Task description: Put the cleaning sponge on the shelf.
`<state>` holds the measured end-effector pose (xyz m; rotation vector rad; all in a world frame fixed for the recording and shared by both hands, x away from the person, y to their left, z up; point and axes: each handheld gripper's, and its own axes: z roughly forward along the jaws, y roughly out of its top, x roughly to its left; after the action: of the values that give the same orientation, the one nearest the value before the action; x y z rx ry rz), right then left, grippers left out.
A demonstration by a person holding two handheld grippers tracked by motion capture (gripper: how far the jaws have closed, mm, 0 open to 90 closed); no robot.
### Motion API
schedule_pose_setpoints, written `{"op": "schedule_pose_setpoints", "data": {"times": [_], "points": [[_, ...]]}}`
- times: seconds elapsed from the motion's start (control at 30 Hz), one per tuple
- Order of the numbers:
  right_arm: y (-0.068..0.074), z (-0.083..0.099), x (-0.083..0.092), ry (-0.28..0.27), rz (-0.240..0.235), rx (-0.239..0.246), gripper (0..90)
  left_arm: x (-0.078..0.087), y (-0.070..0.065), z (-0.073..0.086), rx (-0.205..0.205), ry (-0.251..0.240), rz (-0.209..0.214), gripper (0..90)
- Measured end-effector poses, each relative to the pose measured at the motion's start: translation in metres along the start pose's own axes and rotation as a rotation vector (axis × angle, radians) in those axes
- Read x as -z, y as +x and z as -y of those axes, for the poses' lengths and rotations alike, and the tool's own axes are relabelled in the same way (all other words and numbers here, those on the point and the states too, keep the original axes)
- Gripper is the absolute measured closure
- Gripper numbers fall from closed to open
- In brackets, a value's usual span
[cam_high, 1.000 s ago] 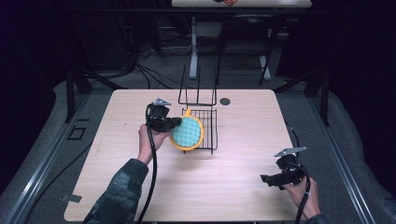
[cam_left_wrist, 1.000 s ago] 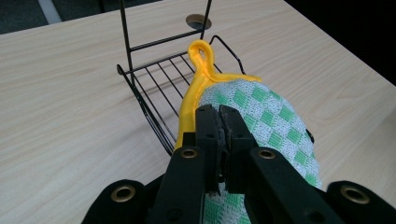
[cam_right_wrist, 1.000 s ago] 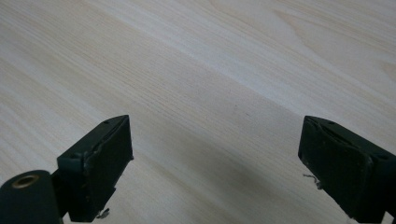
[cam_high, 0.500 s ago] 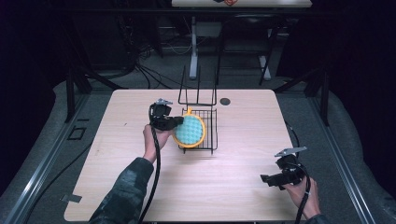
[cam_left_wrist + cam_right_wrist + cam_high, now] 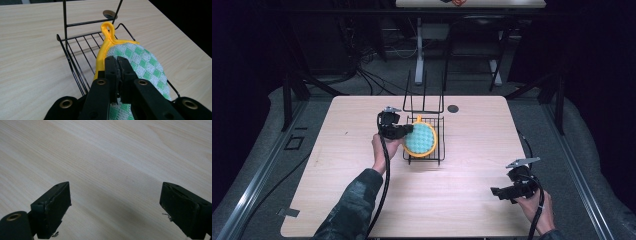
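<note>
Left gripper (image 5: 404,131): clamped tight on the rim of the round green-checked pot holder (image 5: 421,139), jaws pressed together over the cloth in the left gripper view.
Pot holder: yellow-edged, tipped up on edge over the black wire rack (image 5: 435,156), its yellow loop (image 5: 108,27) pointing to the rack's tall back bars.
Change: a second ago the pot holder hung nearer the person at the rack's left front; it has now been carried further in over the rack's floor wires.
Right gripper (image 5: 503,192): jaws spread wide, holding nothing, low over bare wood near the table's (image 5: 472,180) right front corner; it hasn't shifted.
Small dark disc (image 5: 453,108): on the table just behind the rack, unmoved.
</note>
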<state>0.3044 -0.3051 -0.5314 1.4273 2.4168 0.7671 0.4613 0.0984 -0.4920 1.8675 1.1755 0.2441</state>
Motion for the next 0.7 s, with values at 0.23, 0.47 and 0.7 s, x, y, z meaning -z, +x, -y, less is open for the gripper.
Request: {"op": "schedule_pose_setpoints", "data": {"times": [0.23,0.47,0.7], "points": [[0.000,0.000,0.000,-0.004,-0.004,0.000,9.6,-0.005,0.001,0.001,0.008,-0.007,-0.008,87.5],[0.001,0.000,0.000,-0.005,-0.009,-0.009,9.6,-0.013,-0.002,0.001,0.009,-0.004,-0.005,87.5],[0.000,0.001,0.000,-0.002,-0.006,-0.005,9.6,-0.026,-0.003,0.004,0.012,0.030,-0.013,87.5]]}}
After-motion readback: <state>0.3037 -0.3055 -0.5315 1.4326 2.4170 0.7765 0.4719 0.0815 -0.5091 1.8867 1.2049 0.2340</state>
